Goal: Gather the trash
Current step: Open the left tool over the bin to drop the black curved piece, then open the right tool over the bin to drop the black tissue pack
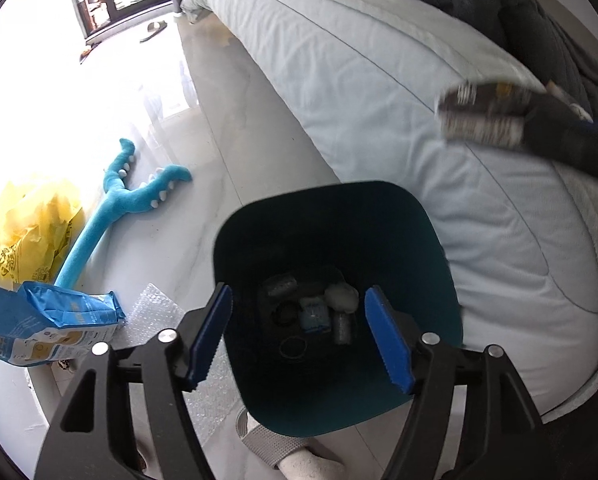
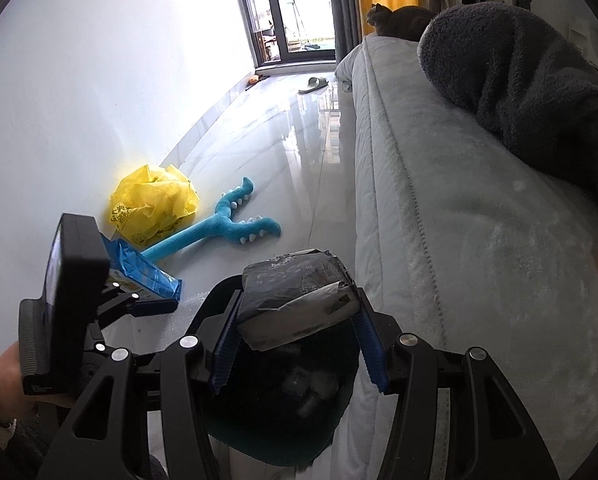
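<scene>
A dark teal trash bin point(image 1: 439, 280) stands on the floor beside the bed, with several bits of trash in its bottom. My left gripper point(image 1: 299, 336) is open and empty, right above the bin's mouth. My right gripper point(image 2: 297, 340) is shut on a grey-black foil package point(image 2: 299, 292) and holds it above the bin point(image 2: 267, 440). The package and right gripper show blurred in the left wrist view point(image 1: 483, 114), over the bed edge. A blue snack bag point(image 1: 47, 320) and a crumpled yellow plastic bag point(image 1: 31, 228) lie on the floor by the wall.
A blue plush toy point(image 1: 115, 208) lies on the glossy floor. Bubble wrap point(image 1: 155, 312) lies by the bin. The pale bed point(image 1: 379, 100) with a dark blanket point(image 2: 519, 80) runs along the right. A cat point(image 2: 399, 20) sits at its far end. A slipper point(image 2: 313, 85) lies near the balcony door.
</scene>
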The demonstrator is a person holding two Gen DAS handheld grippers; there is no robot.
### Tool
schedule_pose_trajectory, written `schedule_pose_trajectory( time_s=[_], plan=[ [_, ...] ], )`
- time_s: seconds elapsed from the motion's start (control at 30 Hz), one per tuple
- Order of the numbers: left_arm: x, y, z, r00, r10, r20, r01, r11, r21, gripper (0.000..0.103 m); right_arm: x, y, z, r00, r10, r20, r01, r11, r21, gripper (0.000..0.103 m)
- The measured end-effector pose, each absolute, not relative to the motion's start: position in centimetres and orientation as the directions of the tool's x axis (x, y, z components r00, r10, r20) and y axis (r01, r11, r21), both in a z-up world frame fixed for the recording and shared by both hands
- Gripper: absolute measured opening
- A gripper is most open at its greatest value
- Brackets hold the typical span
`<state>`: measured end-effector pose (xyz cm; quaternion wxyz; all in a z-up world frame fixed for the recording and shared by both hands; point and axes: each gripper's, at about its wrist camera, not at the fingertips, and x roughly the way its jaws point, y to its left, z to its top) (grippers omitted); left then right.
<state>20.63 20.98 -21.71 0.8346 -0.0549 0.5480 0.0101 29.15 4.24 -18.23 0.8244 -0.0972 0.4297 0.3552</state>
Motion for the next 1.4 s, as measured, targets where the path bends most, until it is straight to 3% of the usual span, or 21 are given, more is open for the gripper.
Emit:
schedule_pose_trajectory(
  time_s=[0.4,1.1,1.4],
  plan=[
    [19.7,24.2,-18.2,0.549,-0.045,-0.835,-0.137,0.980,-0.143,0.081,29.2,6.6,-22.1,0.293,0.450,-0.844,-0.658,0.735,0.164,0.054],
    [18.4,25.4,-11.6,0.768,-0.091,-0.634,-0.091,0.964,-0.250,0.094,28.0,10.2,-27.4,0.161,0.362,-0.918,-0.692,0.705,0.156,0.055],
    [18.3,25.3,-9.0,0.827,-0.082,-0.556,-0.101,0.951,-0.292,0.095,28.0,9.1,-26.7,0.180,0.358,-0.916,-0.695,0.705,0.139,0.072]
  ],
)
